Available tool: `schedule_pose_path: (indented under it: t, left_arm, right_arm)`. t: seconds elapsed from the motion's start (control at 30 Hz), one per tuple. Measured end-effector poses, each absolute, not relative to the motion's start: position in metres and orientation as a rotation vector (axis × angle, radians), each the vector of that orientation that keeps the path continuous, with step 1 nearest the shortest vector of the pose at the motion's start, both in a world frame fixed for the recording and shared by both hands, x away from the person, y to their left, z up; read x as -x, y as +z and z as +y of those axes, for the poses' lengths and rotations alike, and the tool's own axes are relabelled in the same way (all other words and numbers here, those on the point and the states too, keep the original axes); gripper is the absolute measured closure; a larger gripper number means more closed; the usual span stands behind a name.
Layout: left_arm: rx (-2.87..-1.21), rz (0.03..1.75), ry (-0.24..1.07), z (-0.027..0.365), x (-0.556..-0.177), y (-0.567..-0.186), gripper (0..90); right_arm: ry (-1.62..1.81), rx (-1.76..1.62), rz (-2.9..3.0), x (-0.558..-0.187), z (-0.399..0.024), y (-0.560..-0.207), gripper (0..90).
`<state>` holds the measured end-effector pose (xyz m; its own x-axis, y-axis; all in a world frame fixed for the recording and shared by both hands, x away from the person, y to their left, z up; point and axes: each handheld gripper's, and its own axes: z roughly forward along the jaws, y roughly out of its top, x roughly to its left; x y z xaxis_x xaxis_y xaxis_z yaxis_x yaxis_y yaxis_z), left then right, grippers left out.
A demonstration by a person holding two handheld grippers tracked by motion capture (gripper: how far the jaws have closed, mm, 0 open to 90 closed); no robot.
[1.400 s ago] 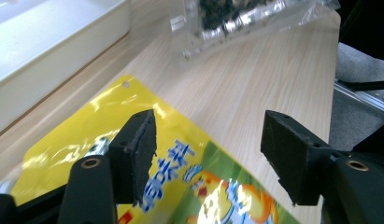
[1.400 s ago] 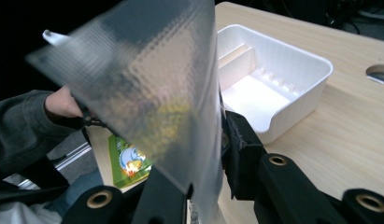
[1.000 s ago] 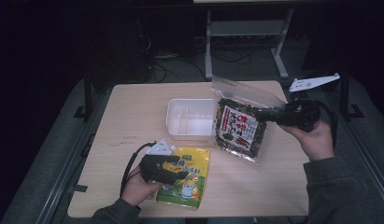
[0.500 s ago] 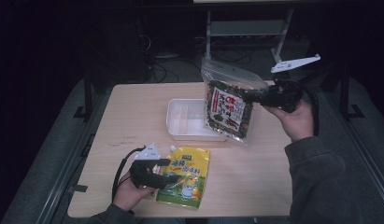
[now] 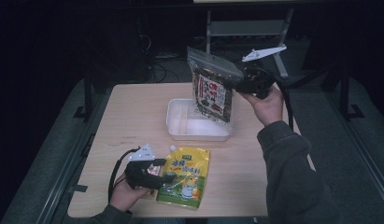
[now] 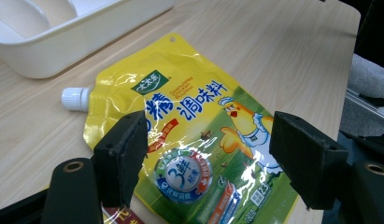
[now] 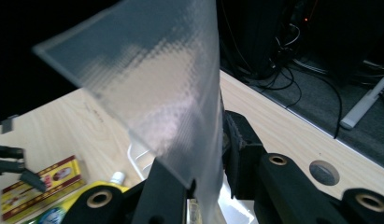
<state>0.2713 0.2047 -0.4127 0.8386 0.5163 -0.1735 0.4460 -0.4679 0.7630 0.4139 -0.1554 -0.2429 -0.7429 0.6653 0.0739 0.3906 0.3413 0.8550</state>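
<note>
The dark seaweed bag (image 5: 212,88) hangs in the air above the white tray (image 5: 180,125), clamped at its clear top edge by the right tongs (image 5: 237,83). The yellow pouch (image 5: 185,175) lies flat on the desk (image 5: 133,112), under the left tongs (image 5: 166,170), which have just been opening and do not press on it.

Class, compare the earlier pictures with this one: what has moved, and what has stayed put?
The right gripper, clamped on the seaweed bag, lifted it off the table to hang above the white tray. The left gripper opened its jaws over the yellow pouch. Tray and pouch stayed put.
</note>
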Motion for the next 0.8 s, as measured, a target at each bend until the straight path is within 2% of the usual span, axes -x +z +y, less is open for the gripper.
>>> schedule_pose_path:
  t: [0.4,0.8]
  left_arm:
    - [-2.126,0.715,0.095,0.209,-0.273,-0.415,26.6]
    - [-2.124,0.725,0.076,0.212,-0.274,-0.418,26.6]
  right_arm:
    - [1.314,-0.939,2.338,-0.446,-0.139,-0.275,78.0]
    - [1.354,-0.937,2.401,-0.462,-0.146,-0.305,77.7]
